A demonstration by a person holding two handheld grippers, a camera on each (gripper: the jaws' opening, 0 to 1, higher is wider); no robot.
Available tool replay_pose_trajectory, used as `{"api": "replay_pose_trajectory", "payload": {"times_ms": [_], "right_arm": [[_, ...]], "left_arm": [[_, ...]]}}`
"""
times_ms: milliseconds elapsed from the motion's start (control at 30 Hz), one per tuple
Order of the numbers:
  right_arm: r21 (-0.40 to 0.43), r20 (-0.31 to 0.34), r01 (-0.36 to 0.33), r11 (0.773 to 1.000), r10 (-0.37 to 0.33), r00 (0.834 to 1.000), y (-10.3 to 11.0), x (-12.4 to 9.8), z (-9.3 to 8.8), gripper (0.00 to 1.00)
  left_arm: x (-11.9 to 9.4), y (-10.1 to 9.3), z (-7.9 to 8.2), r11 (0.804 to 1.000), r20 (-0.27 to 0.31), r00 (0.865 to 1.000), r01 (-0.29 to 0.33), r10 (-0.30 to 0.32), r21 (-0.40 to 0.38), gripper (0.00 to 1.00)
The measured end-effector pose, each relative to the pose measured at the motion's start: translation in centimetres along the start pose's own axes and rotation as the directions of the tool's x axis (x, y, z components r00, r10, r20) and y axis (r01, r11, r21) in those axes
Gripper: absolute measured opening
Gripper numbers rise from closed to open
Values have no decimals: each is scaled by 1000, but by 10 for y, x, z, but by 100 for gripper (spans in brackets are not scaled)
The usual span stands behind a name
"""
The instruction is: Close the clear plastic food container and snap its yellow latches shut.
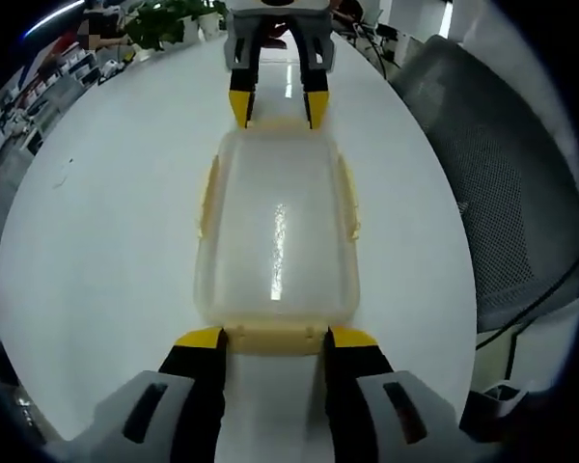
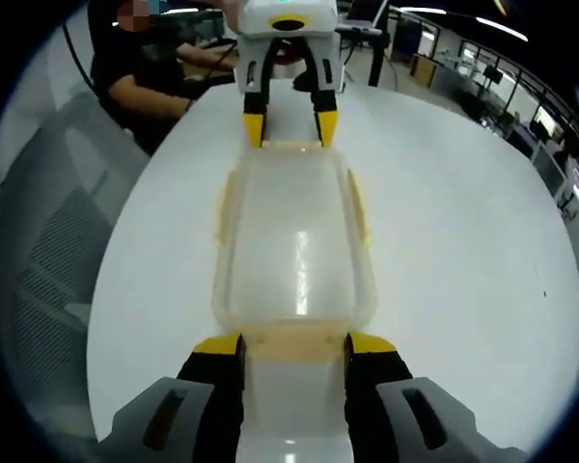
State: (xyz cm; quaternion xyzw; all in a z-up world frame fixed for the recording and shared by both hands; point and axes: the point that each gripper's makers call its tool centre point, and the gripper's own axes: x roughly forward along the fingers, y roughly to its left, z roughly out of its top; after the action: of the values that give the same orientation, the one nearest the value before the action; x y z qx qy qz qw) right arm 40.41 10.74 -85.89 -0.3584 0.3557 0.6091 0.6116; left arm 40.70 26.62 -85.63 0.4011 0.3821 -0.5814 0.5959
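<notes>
While it lies lengthwise between the two grippers, the container (image 1: 277, 236) is a cloudy, glossy rounded rectangle with pale yellow latches (image 1: 275, 337) on its edges. Left gripper (image 1: 274, 340) and right gripper (image 2: 294, 345) each spread their yellow-tipped fingers wide at opposite end latches. Beneath is a smooth white oval surface (image 1: 106, 241); a grey mesh chair (image 1: 507, 183) stands beside it.

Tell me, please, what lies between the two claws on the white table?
The clear food container lies between them, lid on. In both views a claw stands at each short end: left claw, right claw.
</notes>
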Motion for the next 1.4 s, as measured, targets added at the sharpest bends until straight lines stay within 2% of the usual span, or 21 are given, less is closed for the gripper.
{"api": "replay_pose_trajectory", "payload": {"times_ms": [133,267,400,700,933,1400], "right_arm": [[-3,3,-2,1000,2,1000,0,0,1,40],[-5,-2,-3,1000,3,1000,0,0,1,39],[3,8,-5,1000,5,1000,0,0,1,39],[6,-19,-2,1000,2,1000,2,0,4,38],[-15,9,17,1000,-17,1000,0,-15,14,38],[-57,4,43,997,-43,999,1,-44,18,38]], "left_arm": [[0,0,1,1000,7,1000,3,-3,19,40],[0,0,1,1000,-4,1000,-2,2,18,39],[-2,-1,0,1000,11,1000,-21,21,8,39],[-5,-1,0,998,-19,998,-59,59,14,38],[-25,-1,6,996,-15,996,-83,83,14,38],[-40,-5,24,993,-19,992,-121,121,0,38]]}}
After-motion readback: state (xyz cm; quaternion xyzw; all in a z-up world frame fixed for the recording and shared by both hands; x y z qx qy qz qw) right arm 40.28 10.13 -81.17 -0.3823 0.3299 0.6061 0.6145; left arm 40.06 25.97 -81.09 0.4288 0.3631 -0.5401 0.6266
